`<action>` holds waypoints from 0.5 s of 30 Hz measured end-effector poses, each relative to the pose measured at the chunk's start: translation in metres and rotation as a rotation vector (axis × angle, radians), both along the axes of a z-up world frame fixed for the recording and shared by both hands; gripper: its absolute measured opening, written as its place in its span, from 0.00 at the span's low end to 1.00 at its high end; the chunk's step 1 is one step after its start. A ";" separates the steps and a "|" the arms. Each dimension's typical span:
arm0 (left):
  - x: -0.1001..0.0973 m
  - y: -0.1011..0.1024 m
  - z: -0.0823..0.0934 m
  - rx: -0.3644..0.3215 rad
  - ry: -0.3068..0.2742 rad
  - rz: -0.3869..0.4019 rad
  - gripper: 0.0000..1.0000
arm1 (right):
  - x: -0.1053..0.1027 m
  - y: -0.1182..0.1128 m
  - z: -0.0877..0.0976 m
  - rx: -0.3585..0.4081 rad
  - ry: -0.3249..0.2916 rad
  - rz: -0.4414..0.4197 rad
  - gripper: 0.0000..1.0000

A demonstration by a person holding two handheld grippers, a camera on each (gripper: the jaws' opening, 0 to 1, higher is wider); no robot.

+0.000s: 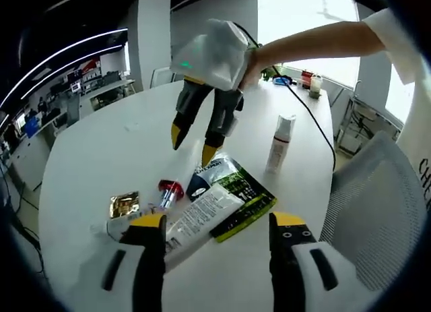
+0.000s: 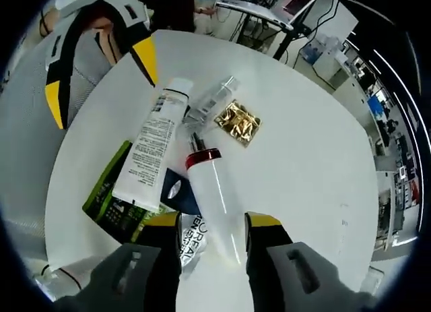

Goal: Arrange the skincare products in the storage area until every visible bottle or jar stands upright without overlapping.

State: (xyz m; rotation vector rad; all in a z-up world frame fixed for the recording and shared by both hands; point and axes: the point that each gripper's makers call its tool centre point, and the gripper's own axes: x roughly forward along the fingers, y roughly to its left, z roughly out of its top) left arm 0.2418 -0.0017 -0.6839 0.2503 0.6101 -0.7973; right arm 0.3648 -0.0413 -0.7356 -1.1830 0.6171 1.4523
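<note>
On the white counter (image 1: 101, 143), a heap of skincare items lying flat and overlapping, so not yet sorted. Above the heap, the right hand-held gripper (image 1: 192, 143), jaws spread and empty, tips pointed down at the pile, probably lining up for a pick. Nearer the counter's edge, the left hand-held gripper (image 1: 221, 221), jaws wide, holding nothing, apparently waiting its turn. Longest in the heap, a white tube (image 2: 151, 153) resting across a green sachet (image 2: 108, 204). Well apart from the pile, a white pump bottle (image 1: 279, 143), already upright. Framed between the right jaws in the right gripper view, a clear bottle with a red cap (image 2: 215, 197) on its side, likely the next target. Just beside it, a gold foil sachet (image 2: 237, 123).
</note>
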 end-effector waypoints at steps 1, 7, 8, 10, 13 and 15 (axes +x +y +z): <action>0.000 0.000 0.000 -0.002 0.001 0.002 0.55 | -0.001 0.001 -0.002 -0.004 0.007 0.001 0.38; 0.000 -0.001 0.003 -0.030 0.003 0.002 0.54 | 0.001 0.008 -0.012 -0.042 0.026 0.015 0.41; 0.000 -0.002 0.003 -0.032 0.004 0.002 0.54 | 0.002 0.010 -0.014 -0.045 0.026 0.019 0.40; 0.001 -0.001 0.003 -0.030 0.003 0.004 0.54 | 0.004 0.012 -0.016 -0.051 0.032 0.024 0.39; 0.002 0.000 0.002 -0.037 0.008 0.008 0.54 | 0.006 0.013 -0.021 -0.071 0.040 0.046 0.39; 0.002 0.001 0.002 -0.037 0.010 0.011 0.55 | 0.006 0.013 -0.022 -0.085 0.040 0.064 0.38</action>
